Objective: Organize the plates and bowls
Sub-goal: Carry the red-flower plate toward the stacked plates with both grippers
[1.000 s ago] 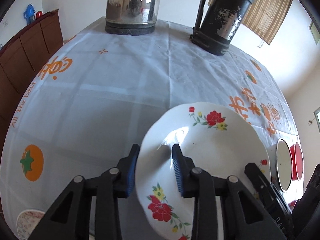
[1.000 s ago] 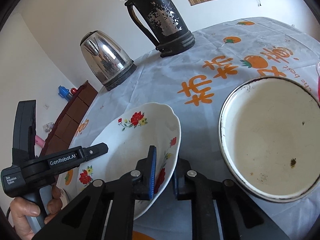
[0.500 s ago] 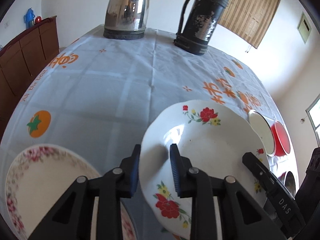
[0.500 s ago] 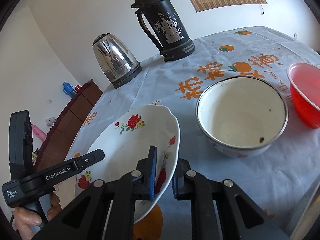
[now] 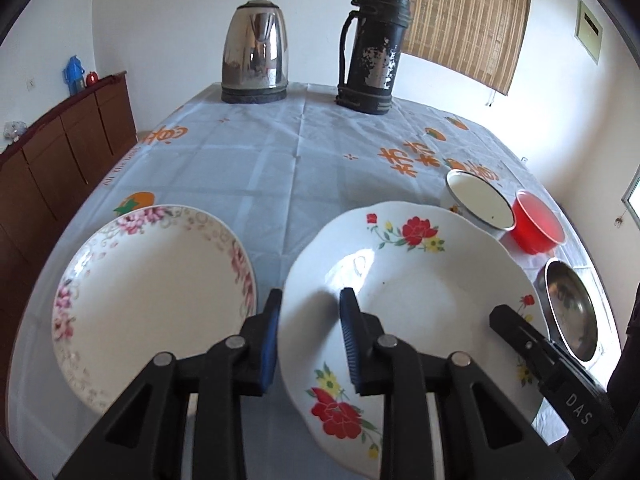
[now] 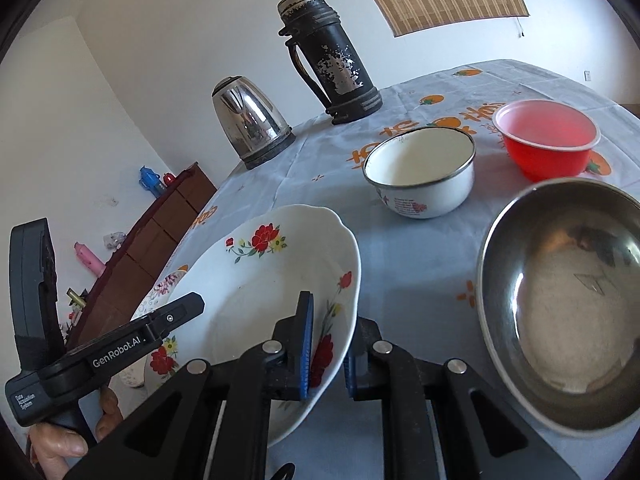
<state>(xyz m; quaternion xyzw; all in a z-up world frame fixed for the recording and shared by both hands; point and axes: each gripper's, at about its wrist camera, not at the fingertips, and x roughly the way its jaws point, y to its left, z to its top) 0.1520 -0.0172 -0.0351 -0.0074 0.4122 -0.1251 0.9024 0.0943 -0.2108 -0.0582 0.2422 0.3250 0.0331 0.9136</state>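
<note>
Through my left wrist camera, my left gripper [image 5: 308, 336] has its fingers [image 5: 269, 344] clamped on the near left rim of the scalloped white plate with red flowers [image 5: 408, 292], one blue pad outside the rim and one inside the well. The plate is lifted off the worktop [image 5: 260, 160], tilted a little. To its left, lying flat on the blue-grey cloth, is a round white plate with a pink floral border [image 5: 148, 284]. Far right of the held plate stand a white enamel bowl with a dark rim [image 5: 480, 202], a red plastic bowl [image 5: 538, 226] just beside it, and nearer, a steel bowl [image 5: 570, 308]. At the far edge stand a steel electric kettle [image 5: 256, 64] and a worn black thermos flask [image 5: 374, 48].

Through my right wrist camera, my right gripper [image 6: 326, 344] is clenched tight on the same flowered plate [image 6: 256, 280] at its right rim. The left gripper's black body [image 6: 108, 352] reaches in from the left, a hand [image 6: 60, 444] around its handle. The steel bowl [image 6: 568, 300] sits near right; the enamel bowl [image 6: 420, 172] and red bowl [image 6: 546, 140] lie beyond it.
</note>
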